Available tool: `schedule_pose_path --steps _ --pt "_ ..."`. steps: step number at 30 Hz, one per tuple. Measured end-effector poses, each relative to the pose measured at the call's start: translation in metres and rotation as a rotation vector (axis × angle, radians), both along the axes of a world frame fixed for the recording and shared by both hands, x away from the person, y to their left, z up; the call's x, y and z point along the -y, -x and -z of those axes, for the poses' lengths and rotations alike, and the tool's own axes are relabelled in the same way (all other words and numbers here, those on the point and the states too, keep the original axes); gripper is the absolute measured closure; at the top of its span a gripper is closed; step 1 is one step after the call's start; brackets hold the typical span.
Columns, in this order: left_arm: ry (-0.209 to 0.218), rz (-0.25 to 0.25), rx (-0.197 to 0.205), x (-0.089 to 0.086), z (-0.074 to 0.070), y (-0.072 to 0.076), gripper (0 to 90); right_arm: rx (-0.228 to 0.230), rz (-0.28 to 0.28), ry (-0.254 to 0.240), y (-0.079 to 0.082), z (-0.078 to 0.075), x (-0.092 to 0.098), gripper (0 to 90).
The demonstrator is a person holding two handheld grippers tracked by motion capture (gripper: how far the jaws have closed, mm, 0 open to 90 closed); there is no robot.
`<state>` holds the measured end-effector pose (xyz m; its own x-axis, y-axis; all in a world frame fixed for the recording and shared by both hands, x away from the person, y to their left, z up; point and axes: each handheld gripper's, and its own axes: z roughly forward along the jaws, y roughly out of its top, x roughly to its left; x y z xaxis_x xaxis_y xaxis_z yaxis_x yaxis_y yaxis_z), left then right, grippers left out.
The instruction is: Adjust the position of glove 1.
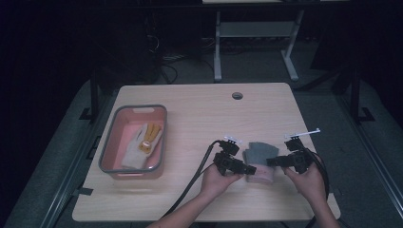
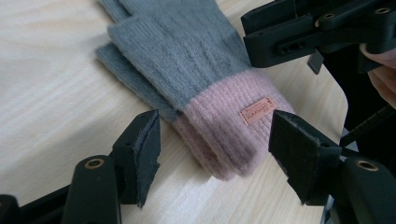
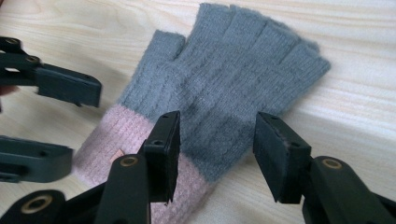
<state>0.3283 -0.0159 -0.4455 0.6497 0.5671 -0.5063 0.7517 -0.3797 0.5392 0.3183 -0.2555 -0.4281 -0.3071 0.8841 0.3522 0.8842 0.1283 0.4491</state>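
Glove [image 2: 196,79] flat between both parted tongs [image 1: 259,166]; leather tag [image 2: 258,110] legible in left gripper view.

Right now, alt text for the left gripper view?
A grey fingerless knit glove with a pink cuff and small tan label lies flat on the wooden table. The left gripper has open jaws astride the cuff; the right gripper hovers beyond.

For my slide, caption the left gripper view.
Left claw open around the pink cuff of a grey fingerless glove on the table.
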Motion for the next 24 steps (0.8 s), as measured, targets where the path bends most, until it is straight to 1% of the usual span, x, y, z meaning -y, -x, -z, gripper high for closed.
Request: schedule_pose_path --steps 5,6,10,12,13,15,16,17,18,20,21,24 --pt "0.004 -0.01 -0.029 0.005 0.007 -0.001 34.6 -0.016 0.01 -0.015 0.002 0.006 0.002 50.7" --pt "0.006 -0.008 -0.032 0.006 0.008 -0.001 34.9 -0.013 0.013 -0.021 0.002 0.007 0.003 50.6" --pt "0.004 -0.016 -0.044 0.009 0.012 -0.001 39.1 -0.021 0.022 -0.041 0.003 0.01 0.005 50.0" --pt "-0.005 -0.014 -0.043 0.01 0.013 -0.001 41.1 -0.019 0.022 -0.044 0.003 0.013 0.005 49.3" --pt "-0.005 -0.022 -0.043 0.011 0.014 -0.001 42.6 -0.02 0.025 -0.05 0.003 0.014 0.006 49.1" --pt "-0.013 -0.015 -0.039 0.011 0.014 -0.001 43.3 -0.03 0.03 -0.064 0.004 0.016 0.006 48.6" --pt "-0.013 -0.017 -0.038 0.011 0.015 -0.001 43.4 -0.023 0.026 -0.066 0.004 0.018 0.007 48.3" --pt "-0.015 -0.02 -0.036 0.012 0.015 0.0 43.6 -0.03 0.035 -0.076 0.004 0.018 0.007 48.1" --pt "-0.02 -0.017 -0.034 0.012 0.015 0.0 43.7 -0.017 0.03 -0.083 0.004 0.021 0.009 48.0" --pt "-0.021 -0.016 -0.038 0.012 0.016 0.0 43.9 -0.028 0.037 -0.098 0.005 0.022 0.01 47.8" --pt "-0.019 -0.016 -0.04 0.012 0.017 0.0 43.9 -0.02 0.036 -0.108 0.005 0.025 0.011 47.8" --pt "-0.017 -0.017 -0.045 0.012 0.017 -0.001 44.2 -0.026 0.053 -0.135 0.006 0.028 0.013 47.6"
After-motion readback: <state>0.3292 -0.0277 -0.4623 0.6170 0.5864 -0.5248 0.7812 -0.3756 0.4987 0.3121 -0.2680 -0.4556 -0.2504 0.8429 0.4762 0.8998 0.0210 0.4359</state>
